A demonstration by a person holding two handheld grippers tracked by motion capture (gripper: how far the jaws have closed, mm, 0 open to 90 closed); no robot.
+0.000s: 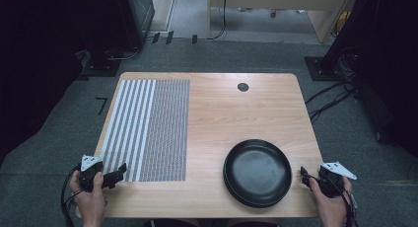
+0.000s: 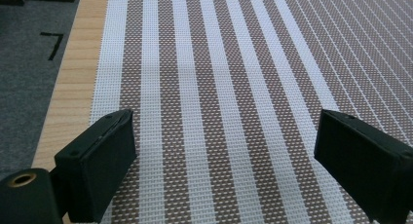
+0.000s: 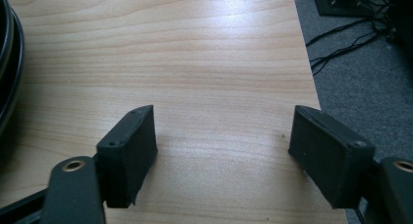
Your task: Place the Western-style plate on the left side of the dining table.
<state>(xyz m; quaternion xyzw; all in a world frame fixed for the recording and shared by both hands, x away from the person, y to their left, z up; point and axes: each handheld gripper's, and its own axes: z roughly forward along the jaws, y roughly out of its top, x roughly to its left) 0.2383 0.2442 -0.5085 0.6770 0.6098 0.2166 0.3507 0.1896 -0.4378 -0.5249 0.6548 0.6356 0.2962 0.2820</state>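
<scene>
My left gripper: black body, two blocky black jaws with small screw holes along their edges, a brass-ringed hole at the arm joint, a pale grey three-cornered plate on top, a black cable looping from the rear. My right gripper: same build, same grey plate, brass-ringed holes on both arms, black cable trailing. My forearms are bare, no sleeves.

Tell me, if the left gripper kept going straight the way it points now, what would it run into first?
Probably the striped placemat. The left gripper, jaws open and empty, looks along and down onto its weave, with nothing standing in between. Where exactly it would touch is hard to judge.
</scene>
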